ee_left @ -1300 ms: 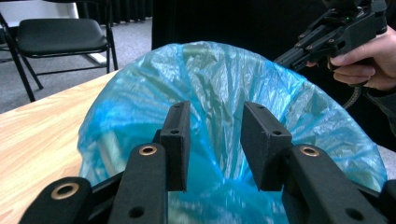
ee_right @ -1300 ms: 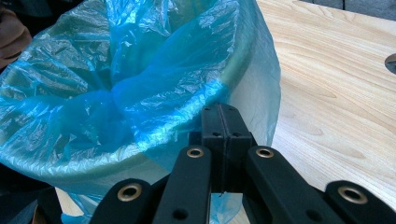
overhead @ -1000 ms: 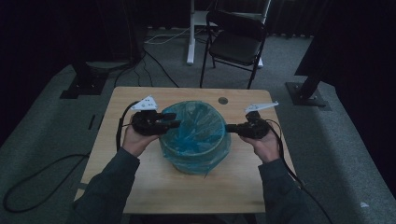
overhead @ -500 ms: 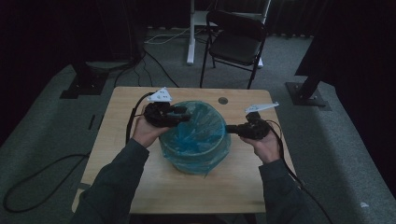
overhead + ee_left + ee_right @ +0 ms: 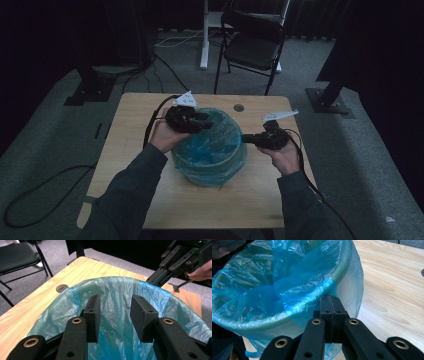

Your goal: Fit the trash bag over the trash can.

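Observation:
A round bin lined with a blue plastic bag stands mid-table. My left gripper hovers over the bin's far-left rim. In the left gripper view its jaws stand open above the bag's mouth, with nothing between the pads. My right gripper is at the bin's right rim. In the right gripper view its pads are pressed together against the bag's folded-over edge, seemingly pinching the film. The left gripper view also shows the right gripper touching the rim.
The wooden table has a round cable hole behind the bin. A black folding chair stands beyond the table's far edge. Cables lie on the floor at the left, and a stand base sits at the right.
My left gripper has moved from the bin's left side toward its far rim, rising slightly. The right gripper has stayed at the right rim.

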### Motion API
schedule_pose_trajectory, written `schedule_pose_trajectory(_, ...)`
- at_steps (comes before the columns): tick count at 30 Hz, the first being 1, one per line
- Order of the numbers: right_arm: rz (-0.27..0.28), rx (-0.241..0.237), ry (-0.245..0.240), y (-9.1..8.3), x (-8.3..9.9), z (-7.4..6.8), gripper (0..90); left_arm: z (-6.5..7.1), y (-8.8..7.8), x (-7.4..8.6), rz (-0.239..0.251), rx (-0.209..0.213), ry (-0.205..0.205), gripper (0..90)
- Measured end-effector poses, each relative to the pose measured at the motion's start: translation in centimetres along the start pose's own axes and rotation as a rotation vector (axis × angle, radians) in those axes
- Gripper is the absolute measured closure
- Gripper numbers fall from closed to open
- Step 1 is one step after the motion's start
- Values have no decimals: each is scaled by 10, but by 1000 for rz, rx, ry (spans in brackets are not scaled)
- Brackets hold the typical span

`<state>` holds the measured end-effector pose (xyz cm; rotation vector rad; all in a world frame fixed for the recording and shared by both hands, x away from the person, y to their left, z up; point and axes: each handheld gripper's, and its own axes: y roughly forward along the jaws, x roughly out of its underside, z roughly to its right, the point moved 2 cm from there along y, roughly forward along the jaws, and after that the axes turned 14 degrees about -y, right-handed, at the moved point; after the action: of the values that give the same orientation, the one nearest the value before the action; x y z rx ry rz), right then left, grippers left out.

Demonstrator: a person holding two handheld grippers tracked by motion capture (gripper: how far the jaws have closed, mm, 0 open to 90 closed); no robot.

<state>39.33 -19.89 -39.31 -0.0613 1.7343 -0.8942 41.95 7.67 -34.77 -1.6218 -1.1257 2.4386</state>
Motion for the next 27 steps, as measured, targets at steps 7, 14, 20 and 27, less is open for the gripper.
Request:
schedule_pose_trajectory(7,-2,-2,-5,0,1,0,900,1,13,-4,-43,-4,15,603)
schedule_pose_trajectory(14,-5,-5,-7,0,2,-1,900,0,23,-3,-99,-27,43,603)
schedule_pose_trajectory(20,-6,-5,-7,1,2,-1,900,1,29,-2,-130,-40,61,602)
schedule_pose_trajectory(27,-6,-4,-8,1,2,-1,900,10,40,-5,-190,-50,112,602)
